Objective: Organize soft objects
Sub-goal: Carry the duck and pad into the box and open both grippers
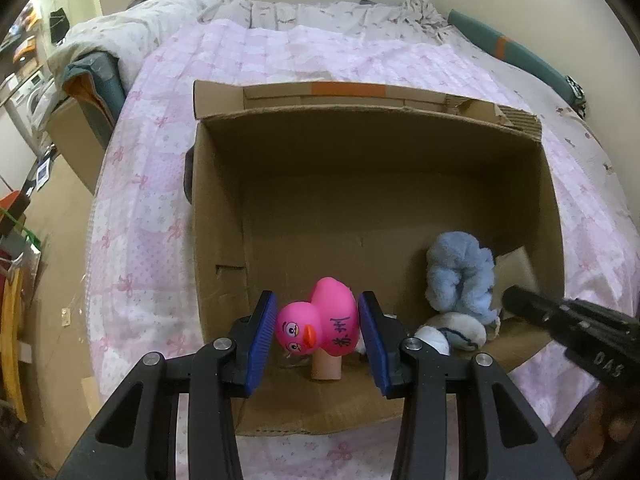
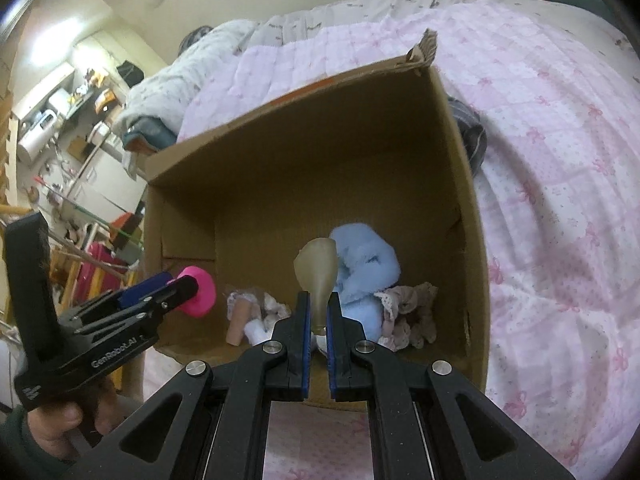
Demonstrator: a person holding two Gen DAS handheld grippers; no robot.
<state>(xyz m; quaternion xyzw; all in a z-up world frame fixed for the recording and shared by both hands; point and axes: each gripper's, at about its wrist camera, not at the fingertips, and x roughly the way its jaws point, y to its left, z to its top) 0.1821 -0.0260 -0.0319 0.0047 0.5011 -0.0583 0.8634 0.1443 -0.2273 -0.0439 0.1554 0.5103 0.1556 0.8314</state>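
Where a cardboard box [image 1: 372,152] sits on pink quilt [image 1: 280,56], left gripper [image 1: 318,330] clamps pink duck [image 1: 320,326], right gripper [image 2: 319,316] pinches beige balloon [image 2: 316,270]

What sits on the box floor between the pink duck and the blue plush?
In the left wrist view, a white and grey soft toy lies between the pink duck and the blue plush.

Pink rubber duck [image 1: 318,330] held over box [image 1: 400,152], blue plush [image 1: 460,276] inside

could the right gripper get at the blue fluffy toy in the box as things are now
Probably not yet: the right gripper is shut on a translucent rubbery toy. The blue fluffy toy lies uncovered just beyond it in the open cardboard box.
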